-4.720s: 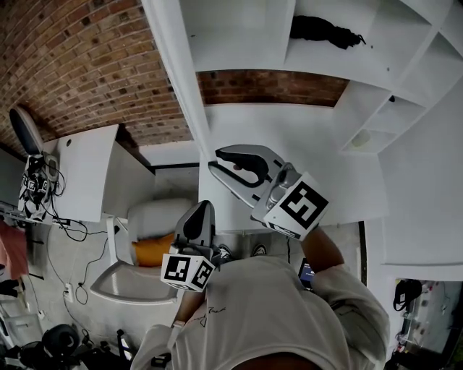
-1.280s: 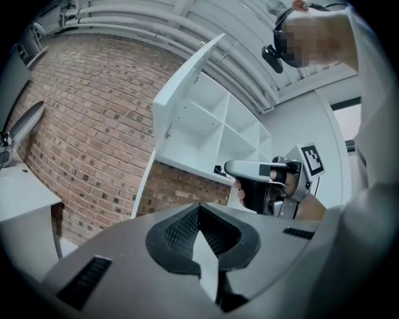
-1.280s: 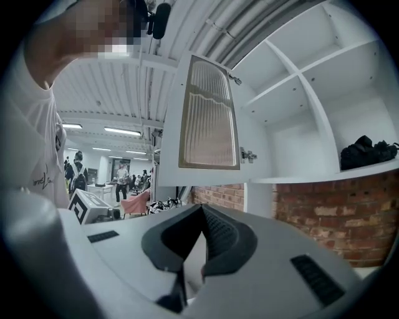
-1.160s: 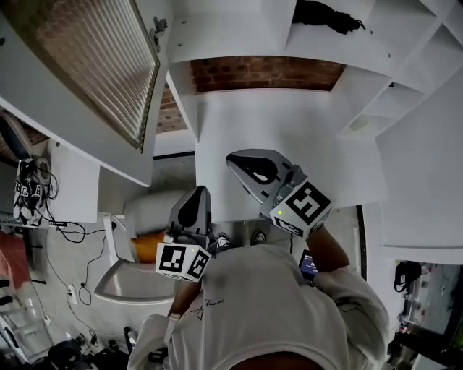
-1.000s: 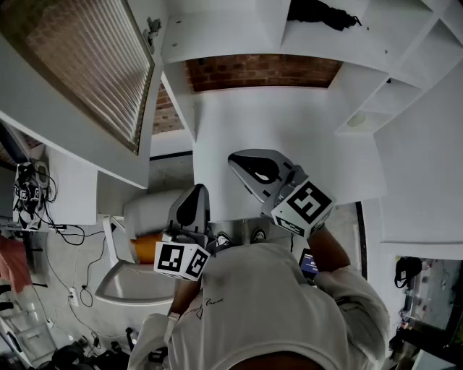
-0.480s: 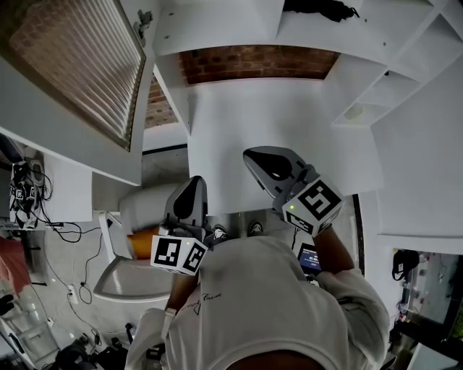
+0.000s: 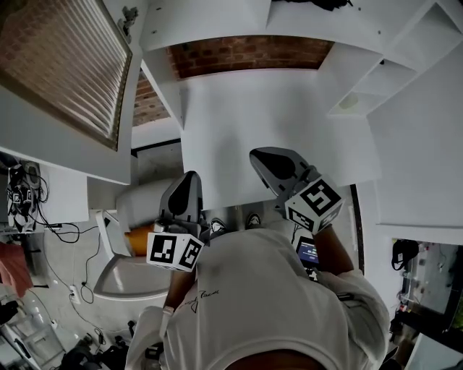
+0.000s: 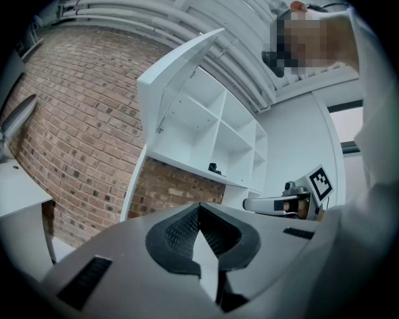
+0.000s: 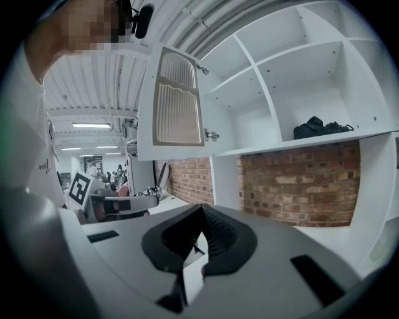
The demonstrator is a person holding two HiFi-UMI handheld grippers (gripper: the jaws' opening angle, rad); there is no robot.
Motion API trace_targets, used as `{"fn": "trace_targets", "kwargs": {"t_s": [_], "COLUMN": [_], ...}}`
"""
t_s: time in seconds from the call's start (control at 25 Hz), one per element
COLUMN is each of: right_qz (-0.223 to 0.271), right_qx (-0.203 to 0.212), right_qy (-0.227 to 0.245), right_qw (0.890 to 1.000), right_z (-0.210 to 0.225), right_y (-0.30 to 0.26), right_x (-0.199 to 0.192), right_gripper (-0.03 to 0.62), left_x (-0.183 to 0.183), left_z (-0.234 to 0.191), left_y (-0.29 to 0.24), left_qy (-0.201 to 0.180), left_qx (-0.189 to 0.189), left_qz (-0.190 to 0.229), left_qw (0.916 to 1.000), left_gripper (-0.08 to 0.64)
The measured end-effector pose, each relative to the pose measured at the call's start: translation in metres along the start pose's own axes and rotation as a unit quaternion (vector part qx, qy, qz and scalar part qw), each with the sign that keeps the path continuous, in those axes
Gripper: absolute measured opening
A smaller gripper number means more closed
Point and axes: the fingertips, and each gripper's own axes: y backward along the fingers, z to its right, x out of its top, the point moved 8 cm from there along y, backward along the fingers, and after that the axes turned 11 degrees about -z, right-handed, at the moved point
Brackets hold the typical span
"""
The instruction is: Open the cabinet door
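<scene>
The cabinet door (image 7: 61, 69), white-framed with a ribbed glass panel, stands swung wide open at the upper left, away from the open white cabinet (image 7: 217, 22). In the right gripper view the door (image 9: 177, 106) hangs left of the bare shelves. My right gripper (image 7: 257, 155) is shut on nothing and hovers over the white counter (image 7: 268, 123), well clear of the door. My left gripper (image 7: 189, 177) is lower and to the left, also shut and holding nothing. Both jaw pairs meet at their tips, the left gripper (image 8: 199, 210) and the right gripper (image 9: 201, 210) alike.
A black object (image 9: 321, 128) lies on a cabinet shelf. More white open shelving (image 7: 362, 87) stands at the right. Below left are a white chair with an orange cushion (image 7: 137, 238) and a desk with cables (image 7: 22, 195). A brick wall (image 7: 246, 54) backs the counter.
The door, out of sight in the oldest frame, now stands open at the upper left. Over the last second my right gripper sank and drifted right. The left gripper barely moved.
</scene>
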Motion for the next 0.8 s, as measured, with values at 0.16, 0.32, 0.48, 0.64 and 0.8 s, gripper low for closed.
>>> {"fn": "trace_targets", "kwargs": {"t_s": [0.16,0.32,0.48,0.64,0.8], "right_qz": [-0.009,-0.011,-0.016,-0.02,-0.024], "right_qx": [-0.013,-0.022,-0.029,-0.037,-0.042], "right_qy": [-0.018,-0.027,-0.033,-0.037,-0.039], "right_qw": [1.0,0.999,0.999,0.998,0.998], "right_z": [0.002,0.007,0.008,0.013,0.015], "right_y": [0.007,0.014,0.019,0.024,0.026], "right_x": [-0.01,-0.017,-0.023,-0.028,-0.031], "right_gripper": [0.025,0.025,0.025,0.023,0.023], "left_x": [0.0,0.0,-0.003,-0.004,-0.005], "left_z": [0.002,0.006,0.008,0.009,0.009], "left_y": [0.0,-0.003,-0.005,-0.005,-0.006], "left_qy": [-0.002,-0.006,-0.009,-0.009,-0.008], "left_qx": [-0.001,-0.004,-0.005,-0.002,0.0], "left_qz": [-0.002,-0.005,-0.01,-0.013,-0.014], "left_qw": [1.0,1.0,0.9999,0.9999,0.9999], "left_gripper": [0.015,0.015,0.015,0.015,0.015]}}
